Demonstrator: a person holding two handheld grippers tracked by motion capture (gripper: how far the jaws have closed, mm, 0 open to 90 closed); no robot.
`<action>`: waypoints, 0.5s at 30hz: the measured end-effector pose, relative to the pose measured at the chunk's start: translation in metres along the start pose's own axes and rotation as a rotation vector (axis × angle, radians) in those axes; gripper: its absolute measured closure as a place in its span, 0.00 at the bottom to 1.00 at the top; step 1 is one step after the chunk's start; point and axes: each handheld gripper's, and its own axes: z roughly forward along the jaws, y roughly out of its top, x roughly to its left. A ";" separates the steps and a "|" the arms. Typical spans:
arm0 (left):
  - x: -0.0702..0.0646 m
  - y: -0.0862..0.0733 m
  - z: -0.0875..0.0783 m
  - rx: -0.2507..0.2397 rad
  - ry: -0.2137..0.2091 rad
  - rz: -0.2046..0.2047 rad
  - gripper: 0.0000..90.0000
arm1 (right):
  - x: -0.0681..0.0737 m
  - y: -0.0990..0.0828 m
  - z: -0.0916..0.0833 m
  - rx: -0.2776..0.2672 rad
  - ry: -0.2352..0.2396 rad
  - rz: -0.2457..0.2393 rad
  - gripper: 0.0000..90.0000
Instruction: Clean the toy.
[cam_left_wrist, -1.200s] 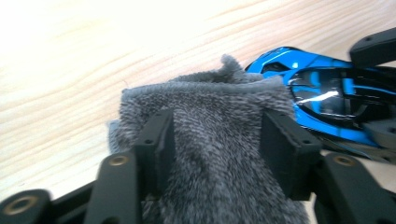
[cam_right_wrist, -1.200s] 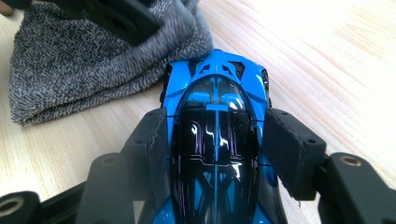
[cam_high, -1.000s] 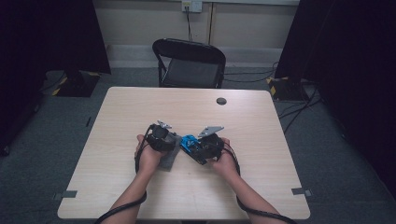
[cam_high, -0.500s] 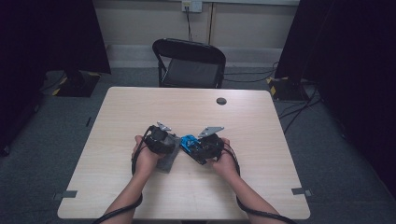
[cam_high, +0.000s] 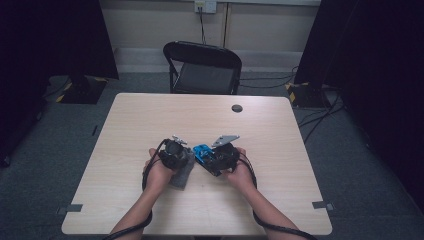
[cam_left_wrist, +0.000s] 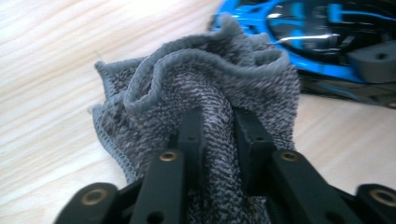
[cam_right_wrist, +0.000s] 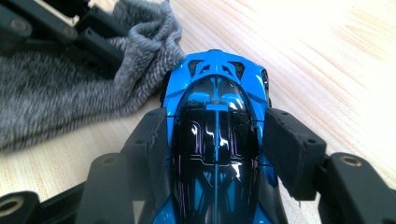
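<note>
1. We see the left gripper (cam_high: 176, 154) low over the table (cam_high: 125, 150), its jaws having just been closing; in the left gripper view they now pinch a bunched fold of a grey knitted cloth (cam_left_wrist: 201, 93) between them.
2. The cloth rises in ruffles just ahead of the left jaws, its stitched hem curling above the tips and down the left side. In the high view the cloth (cam_high: 182, 175) lies directly under the left gripper, on the side nearer the person.
3. The right gripper (cam_high: 216, 156) sits just beside the left one, the two nearly meeting at their tips.
4. In the right gripper view the jaws are clamped on a blue and black toy car (cam_right_wrist: 217, 121): one pad presses each flank, and the car's nose points out beyond the tips.
5. The car's nose stops just short of the cloth (cam_right_wrist: 70, 93), which lies ahead and to the left of the right jaws, with the left gripper's black jaws gripping it at the upper left.
6. From the left gripper view the car (cam_left_wrist: 317, 32) lies beyond the cloth, to the upper right of the jaws.
7. A small dark round disc (cam_high: 237, 108) lies on the table well beyond both grippers; a black folding chair (cam_high: 202, 67) stands past the far edge.
</note>
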 end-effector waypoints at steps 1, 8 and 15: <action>-0.003 0.000 0.000 0.004 -0.008 0.006 0.85 | 0.000 0.000 0.000 0.000 0.000 -0.001 0.46; -0.020 0.001 0.000 0.019 -0.068 0.027 0.88 | 0.000 0.000 0.000 0.000 0.000 0.000 0.46; -0.035 -0.001 0.000 0.018 -0.099 0.063 0.88 | 0.000 0.000 0.000 -0.004 0.000 -0.001 0.46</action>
